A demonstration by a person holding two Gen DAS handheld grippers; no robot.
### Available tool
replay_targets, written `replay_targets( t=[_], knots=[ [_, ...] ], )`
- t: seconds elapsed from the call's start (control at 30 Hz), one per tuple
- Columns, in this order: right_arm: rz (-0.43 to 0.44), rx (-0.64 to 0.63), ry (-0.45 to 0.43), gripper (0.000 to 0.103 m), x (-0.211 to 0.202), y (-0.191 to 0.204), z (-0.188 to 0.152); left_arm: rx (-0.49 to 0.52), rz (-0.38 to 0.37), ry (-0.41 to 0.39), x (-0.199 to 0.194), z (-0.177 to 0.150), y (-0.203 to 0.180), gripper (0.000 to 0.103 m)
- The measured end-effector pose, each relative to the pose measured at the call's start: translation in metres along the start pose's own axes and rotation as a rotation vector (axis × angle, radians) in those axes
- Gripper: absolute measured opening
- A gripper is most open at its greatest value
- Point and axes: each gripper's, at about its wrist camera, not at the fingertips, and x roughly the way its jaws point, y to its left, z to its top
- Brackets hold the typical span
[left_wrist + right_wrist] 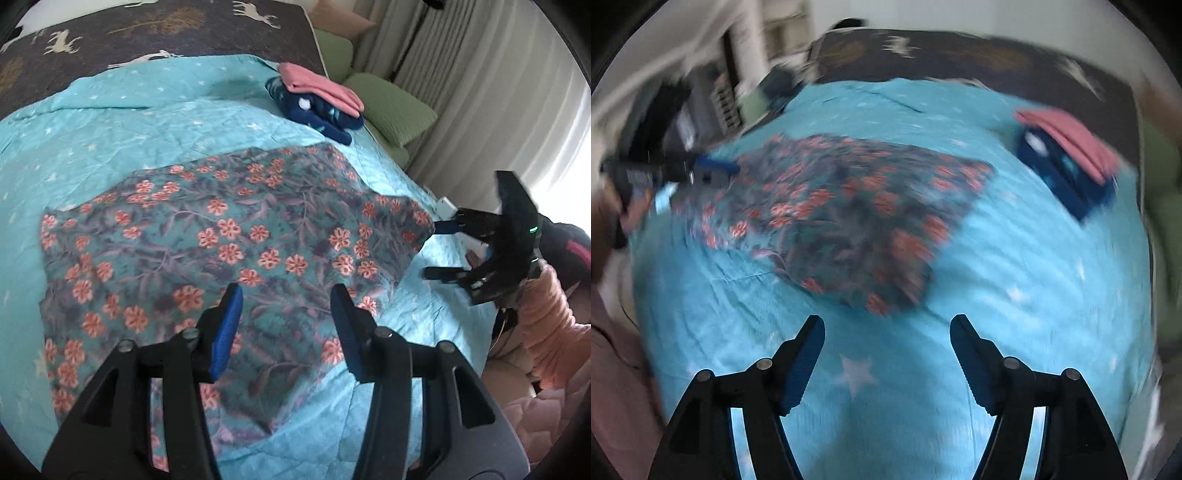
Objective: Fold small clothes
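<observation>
A teal garment with orange flowers (221, 240) (849, 206) lies spread flat on the turquoise star quilt (110, 122) (1015, 258). My left gripper (285, 295) hovers over the garment's near part, open, with nothing between its blue pads. My right gripper (432, 250) is open at the garment's right corner, where its upper finger is close to the cloth edge. In the blurred right wrist view, my right gripper (888, 323) stands open over bare quilt just short of the garment's near tip. The left gripper's blue finger (716, 167) shows at the garment's far left edge.
A folded pink piece on a folded navy piece (317, 96) (1071, 158) sits at the quilt's far right. A dark deer-print blanket (147, 33) covers the bed beyond. Green cushions (391, 107) and curtains (480, 92) lie off the bed's right side. A pink sleeve (546, 317) is at right.
</observation>
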Motion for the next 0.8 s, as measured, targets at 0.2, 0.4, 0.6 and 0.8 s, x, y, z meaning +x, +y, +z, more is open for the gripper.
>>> replay_targets(
  t=[0.2, 0.4, 0.6, 0.8],
  knots=[
    [0.211, 0.203, -0.04, 0.004, 0.021, -0.03, 0.039, -0.005, 0.014, -0.003, -0.008, -0.009, -0.002, 0.051],
    [0.546, 0.533, -0.319, 0.004, -0.057, -0.113, 0.041, -0.03, -0.029, -0.041, -0.022, -0.011, 0.006, 0.053],
    [0.444, 0.647, -0.182, 0.018, -0.049, -0.118, 0.008, 0.03, -0.039, 0.034, 0.001, -0.019, -0.009, 0.057],
    [0.28, 0.656, -0.051, 0.027, -0.033, -0.113, -0.025, 0.098, -0.055, 0.091, 0.005, -0.034, -0.028, 0.057]
  ],
)
